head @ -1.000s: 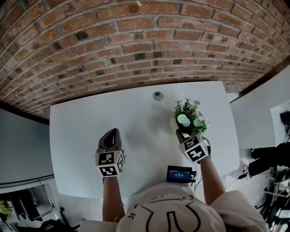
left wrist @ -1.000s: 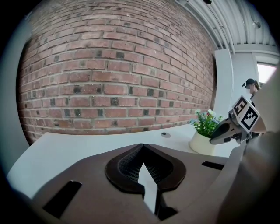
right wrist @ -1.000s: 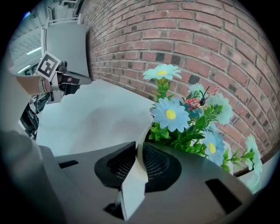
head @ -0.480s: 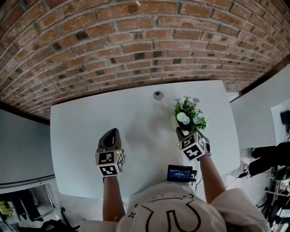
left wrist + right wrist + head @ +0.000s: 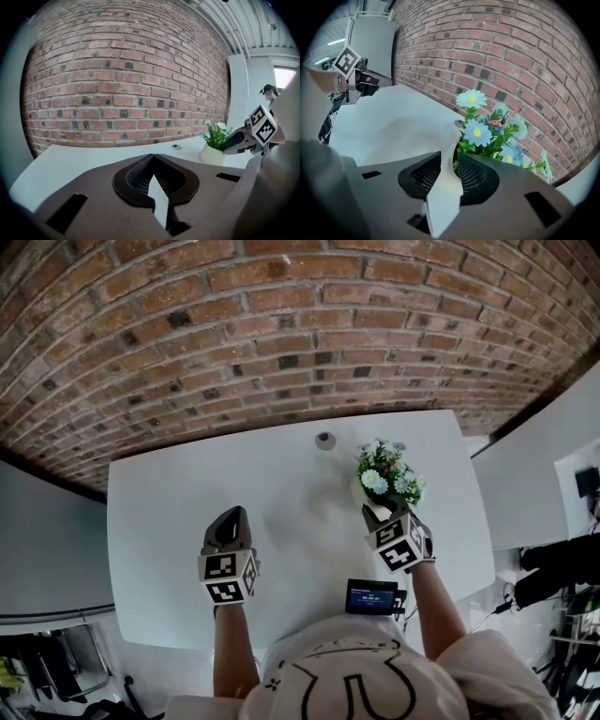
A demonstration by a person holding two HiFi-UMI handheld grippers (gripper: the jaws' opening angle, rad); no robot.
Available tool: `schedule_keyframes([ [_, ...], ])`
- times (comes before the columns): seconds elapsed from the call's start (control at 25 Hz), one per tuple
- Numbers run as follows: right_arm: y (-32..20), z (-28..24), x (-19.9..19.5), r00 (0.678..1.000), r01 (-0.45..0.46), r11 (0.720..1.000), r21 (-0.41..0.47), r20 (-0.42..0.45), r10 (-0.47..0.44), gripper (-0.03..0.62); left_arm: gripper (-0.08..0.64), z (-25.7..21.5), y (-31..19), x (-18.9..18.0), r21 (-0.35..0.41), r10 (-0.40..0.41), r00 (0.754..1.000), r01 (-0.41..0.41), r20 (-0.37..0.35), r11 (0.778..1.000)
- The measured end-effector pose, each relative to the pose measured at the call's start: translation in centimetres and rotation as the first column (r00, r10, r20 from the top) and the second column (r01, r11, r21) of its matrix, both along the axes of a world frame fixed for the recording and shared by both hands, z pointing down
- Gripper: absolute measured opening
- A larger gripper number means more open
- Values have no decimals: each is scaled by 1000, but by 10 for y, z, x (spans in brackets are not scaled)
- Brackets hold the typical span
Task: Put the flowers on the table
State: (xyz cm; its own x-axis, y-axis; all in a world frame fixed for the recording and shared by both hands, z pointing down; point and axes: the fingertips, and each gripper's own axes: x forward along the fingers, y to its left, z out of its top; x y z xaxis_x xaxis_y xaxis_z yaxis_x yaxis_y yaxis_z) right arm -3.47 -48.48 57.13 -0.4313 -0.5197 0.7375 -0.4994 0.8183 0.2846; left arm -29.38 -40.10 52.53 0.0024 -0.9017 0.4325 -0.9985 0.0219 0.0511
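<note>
Left gripper (image 5: 231, 517) low over the left-centre of the white bench (image 5: 159, 521), well apart from everything else. Its fingers (image 5: 140, 176) are closed tip to tip with nothing between them; only bench surface shows through the sliver behind the tips. Brick wall (image 5: 281, 334) runs behind the bench.

Small round dark fitting (image 5: 325, 440) sits in the bench top near the far edge, about mid-width, just left of the flowers. Dark device with a lit screen (image 5: 372, 598) is at the near bench edge, by the person's waist and just below the right gripper.

Flowers (image 5: 386, 472): a small bunch of pale blue and white daisies with green leaves, upright in a cream pot (image 5: 213, 153), right-of-centre on the bench, towards the wall. From the left gripper view the pot base looks to be down on the bench top; actual contact can't be confirmed.

Right gripper (image 5: 378, 513) is at the near side of the pot. Its fingers (image 5: 471, 176) are closed on the pot rim, with the cream pot wall (image 5: 443, 197) pinched between the two pads and blooms (image 5: 477, 132) just past the tips. The marker cube (image 5: 401, 549) trails toward the person.
</note>
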Motion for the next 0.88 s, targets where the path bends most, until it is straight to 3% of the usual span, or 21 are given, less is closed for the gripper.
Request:
schedule_keyframes([
  [0.36, 19, -33, 7, 996, -51, 998, 40, 81, 48, 91, 12, -27, 24, 5, 61, 5, 1000, -6, 12, 998],
  [0.64, 44, -47, 15, 973, -142, 990, -10, 184, 141, 46, 12, -44, 48, 10, 95, 16, 1000, -18, 22, 995],
  [0.88, 59, -70, 16, 959, -161, 986, 42, 242, 146, 17, 12, -55, 69, 11, 118, 20, 999, -23, 29, 993],
])
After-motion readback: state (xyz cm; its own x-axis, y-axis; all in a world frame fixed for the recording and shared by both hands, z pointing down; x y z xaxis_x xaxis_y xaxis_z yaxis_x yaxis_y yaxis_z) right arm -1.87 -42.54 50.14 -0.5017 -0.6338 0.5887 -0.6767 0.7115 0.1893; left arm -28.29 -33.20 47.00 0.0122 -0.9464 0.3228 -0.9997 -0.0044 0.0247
